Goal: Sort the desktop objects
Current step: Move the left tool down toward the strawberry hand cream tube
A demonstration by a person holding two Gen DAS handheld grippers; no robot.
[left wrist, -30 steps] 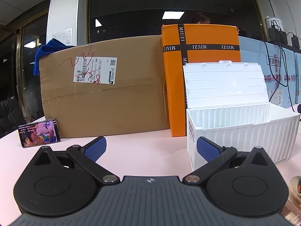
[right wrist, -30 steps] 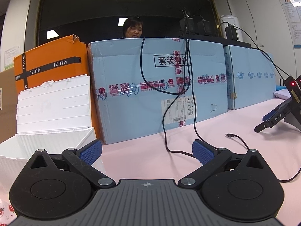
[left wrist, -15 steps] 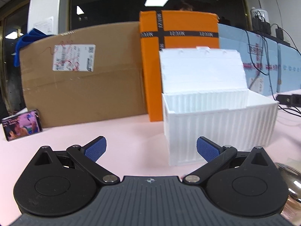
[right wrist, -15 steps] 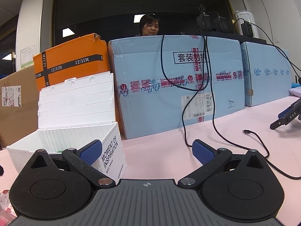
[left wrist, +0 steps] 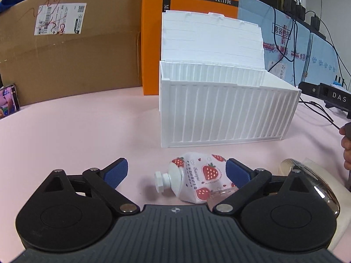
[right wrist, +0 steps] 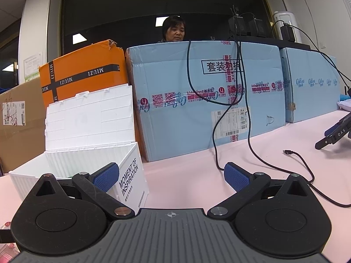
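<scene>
A white ribbed storage box with its lid up stands on the pink table. In front of it lies a strawberry-print pouch with a white cap pointing left. My left gripper is open just above the pouch, its fingers either side of it, not touching. A small clear item lies against the pouch. A shiny silver and white object sits at the right. My right gripper is open and empty, right of the same box, which reads "MOMENT OF INSPIRATION".
Brown, orange and blue cartons wall off the table's back. Black cables trail across the right side beside a black stand. A phone leans at far left. A person sits behind the cartons; a hand shows at right.
My left gripper has tipped down and moved toward the box, bringing the strawberry pouch into view between its fingers. The right gripper has shifted left, closer to the box's end.
</scene>
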